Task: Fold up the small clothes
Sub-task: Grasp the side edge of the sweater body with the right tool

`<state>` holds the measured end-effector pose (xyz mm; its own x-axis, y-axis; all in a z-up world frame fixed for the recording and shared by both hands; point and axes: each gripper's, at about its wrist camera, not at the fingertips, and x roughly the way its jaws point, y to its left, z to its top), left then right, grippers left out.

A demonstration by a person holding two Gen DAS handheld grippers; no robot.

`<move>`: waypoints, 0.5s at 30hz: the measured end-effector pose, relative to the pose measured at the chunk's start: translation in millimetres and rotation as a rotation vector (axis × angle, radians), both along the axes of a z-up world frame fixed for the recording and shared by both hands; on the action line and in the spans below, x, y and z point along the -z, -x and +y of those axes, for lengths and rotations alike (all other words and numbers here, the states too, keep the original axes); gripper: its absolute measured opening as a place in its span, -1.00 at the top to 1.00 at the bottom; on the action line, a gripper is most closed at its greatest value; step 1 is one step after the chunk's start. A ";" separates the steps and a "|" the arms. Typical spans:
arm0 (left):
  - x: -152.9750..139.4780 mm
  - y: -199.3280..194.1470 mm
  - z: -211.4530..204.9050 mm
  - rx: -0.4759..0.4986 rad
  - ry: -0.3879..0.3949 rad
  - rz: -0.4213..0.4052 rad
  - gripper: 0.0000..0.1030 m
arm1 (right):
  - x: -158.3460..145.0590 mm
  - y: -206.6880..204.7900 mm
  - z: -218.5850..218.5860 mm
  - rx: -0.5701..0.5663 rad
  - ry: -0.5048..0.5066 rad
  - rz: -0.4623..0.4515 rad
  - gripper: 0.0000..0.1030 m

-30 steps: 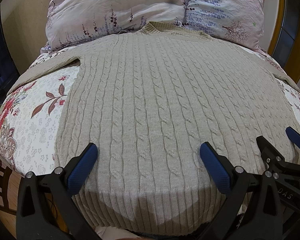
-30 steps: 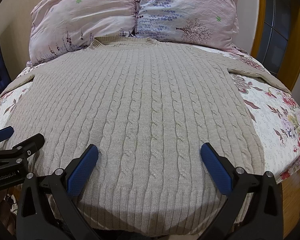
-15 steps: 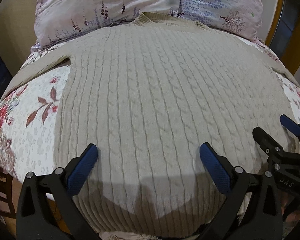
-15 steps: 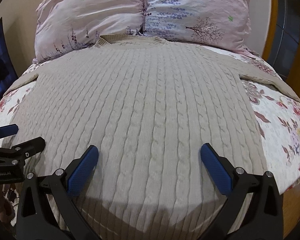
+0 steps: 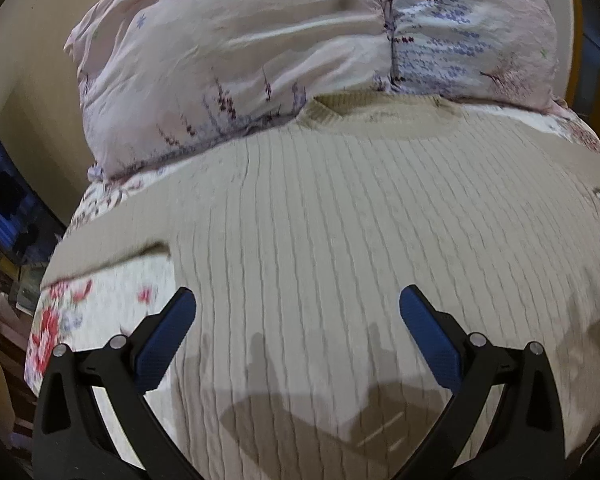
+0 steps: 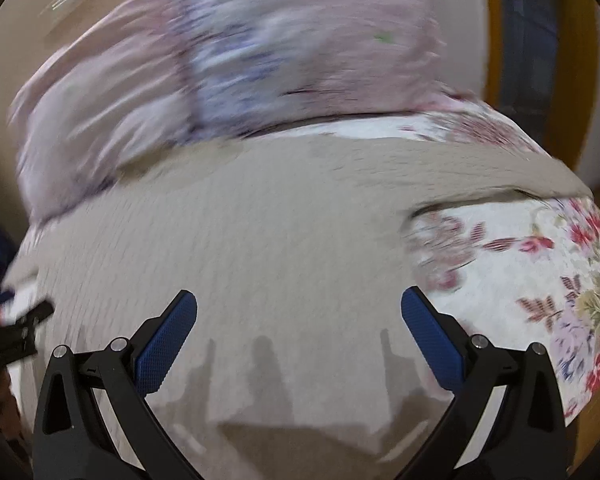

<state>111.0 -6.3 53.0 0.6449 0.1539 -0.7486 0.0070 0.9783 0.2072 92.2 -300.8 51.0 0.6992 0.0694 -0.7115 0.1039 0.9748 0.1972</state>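
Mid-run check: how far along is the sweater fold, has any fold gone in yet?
Done: the beige sweater lies spread flat on the floral bedspread, collar at the pillows, both sleeves out to the sides. In hand: nothing; the left gripper and right gripper are open above the body, gripping no fabric. Both views are blurred. Left: every fold; sleeves in, then the body.

I see a beige knitted sweater (image 5: 360,240) lying flat and spread out on the flowery bed cover (image 6: 540,280), its neck hole touching the pink pillows (image 5: 260,60).
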 end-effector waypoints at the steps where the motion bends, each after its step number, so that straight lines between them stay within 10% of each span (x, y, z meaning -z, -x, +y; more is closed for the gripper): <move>1: -0.6 -7.8 -0.6 -0.007 -0.005 -0.006 -0.96 | -1.1 -6.4 -13.8 0.032 -0.027 0.002 -0.97; 15: 3.2 -57.3 -5.6 -0.036 0.060 -0.001 -0.96 | 26.2 -52.1 -183.0 0.465 -0.389 0.097 -0.48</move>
<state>168.3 -11.8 49.9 0.6406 0.1321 -0.7564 -0.0286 0.9885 0.1484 144.4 -483.8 24.8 0.6522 0.0400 -0.7570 0.5361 0.6816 0.4979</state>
